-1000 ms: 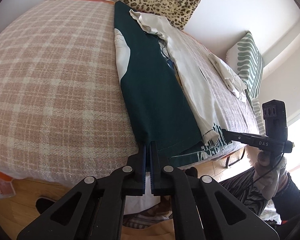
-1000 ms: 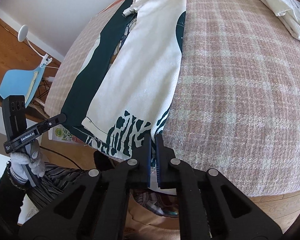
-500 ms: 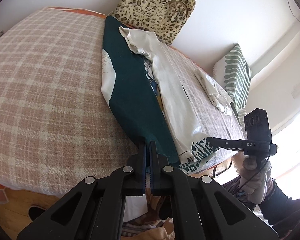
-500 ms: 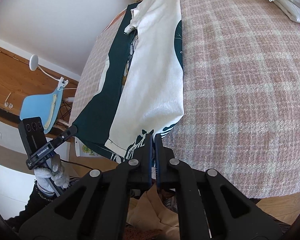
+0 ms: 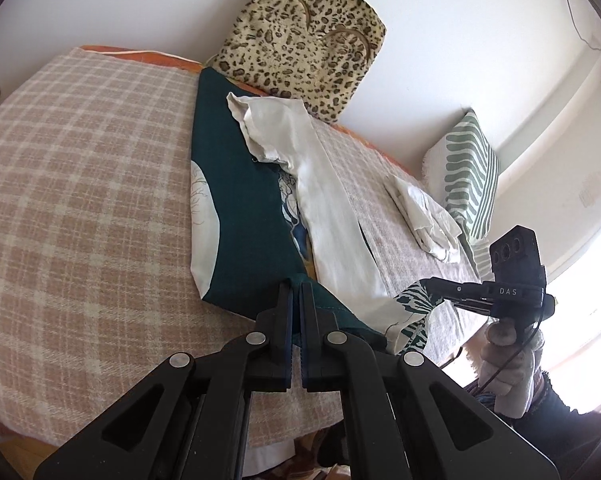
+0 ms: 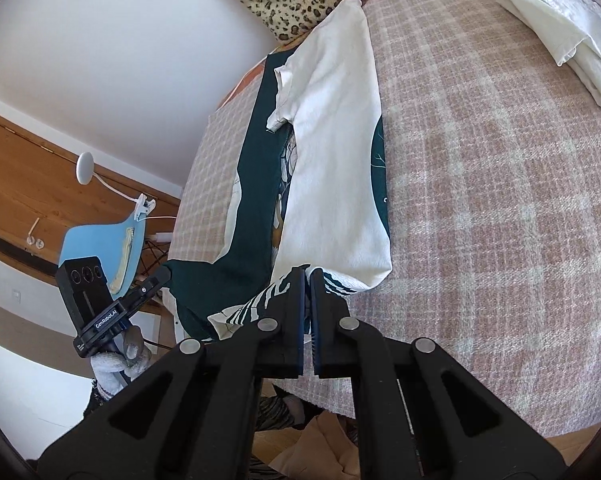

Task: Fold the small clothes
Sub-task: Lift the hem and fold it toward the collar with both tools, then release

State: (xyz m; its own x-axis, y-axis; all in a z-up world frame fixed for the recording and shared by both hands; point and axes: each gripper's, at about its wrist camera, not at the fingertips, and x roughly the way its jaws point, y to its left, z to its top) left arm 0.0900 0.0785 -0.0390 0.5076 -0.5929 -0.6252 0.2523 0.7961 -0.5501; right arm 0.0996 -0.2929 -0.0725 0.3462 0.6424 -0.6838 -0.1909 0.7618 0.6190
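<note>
A dark green and white shirt lies lengthwise on the pink plaid bed, its sides folded inward. My left gripper is shut on the green bottom hem corner and holds it lifted above the bed. My right gripper is shut on the white, green-striped hem corner, also lifted. The shirt shows in the right wrist view too. Each gripper appears in the other's view: the right one and the left one.
A leopard-print bag leans on the wall behind the shirt. A folded white garment lies right of it, with a green-striped pillow beyond. A blue chair and a clip lamp stand left of the bed.
Both grippers have lifted the shirt's bottom hem off the bed's front edge and carried it up and forward over the shirt toward the collar.
</note>
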